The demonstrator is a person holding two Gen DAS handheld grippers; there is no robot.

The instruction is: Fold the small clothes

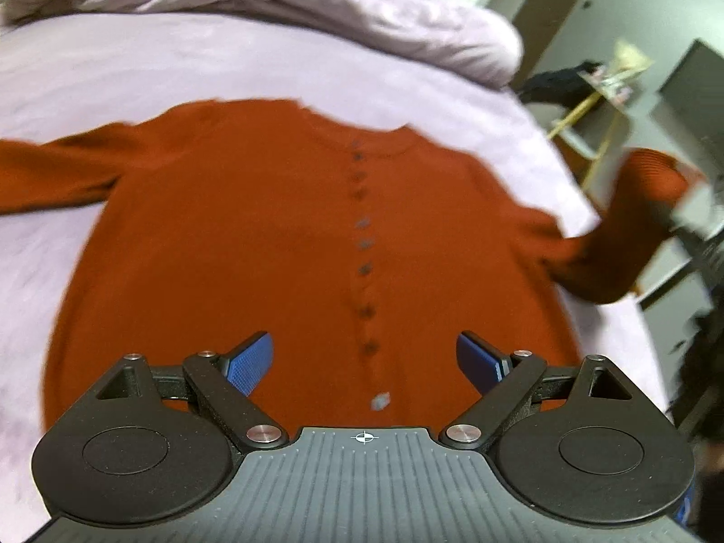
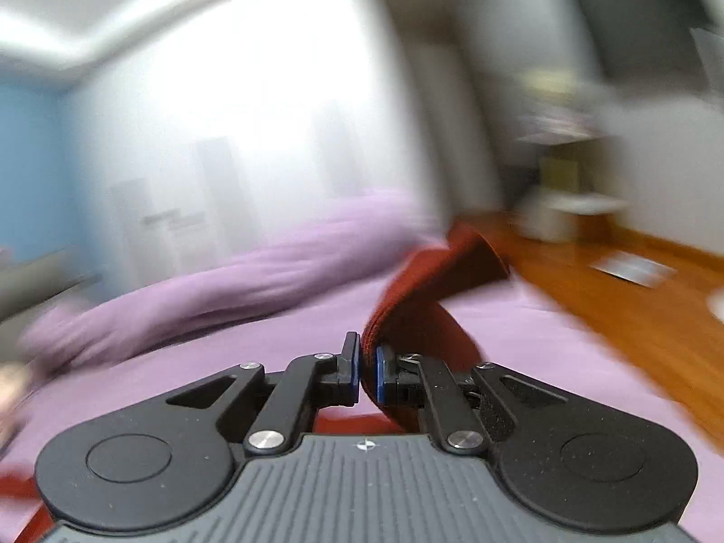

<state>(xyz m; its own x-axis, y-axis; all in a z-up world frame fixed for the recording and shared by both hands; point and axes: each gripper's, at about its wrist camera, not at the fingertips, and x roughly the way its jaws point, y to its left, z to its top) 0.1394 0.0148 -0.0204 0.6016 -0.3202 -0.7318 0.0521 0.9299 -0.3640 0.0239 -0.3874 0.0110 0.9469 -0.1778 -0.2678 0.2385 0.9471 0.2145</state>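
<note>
The cardigan (image 1: 253,235) is showing a rust-orange knit with a row of grey buttons (image 1: 364,244) running down its front, and it is lying on a plain lilac bedsheet (image 1: 90,77). The blue pads (image 1: 249,364) are standing out against black gripper arms, while the wooden floor (image 2: 611,298) is glowing orange-brown.
</note>
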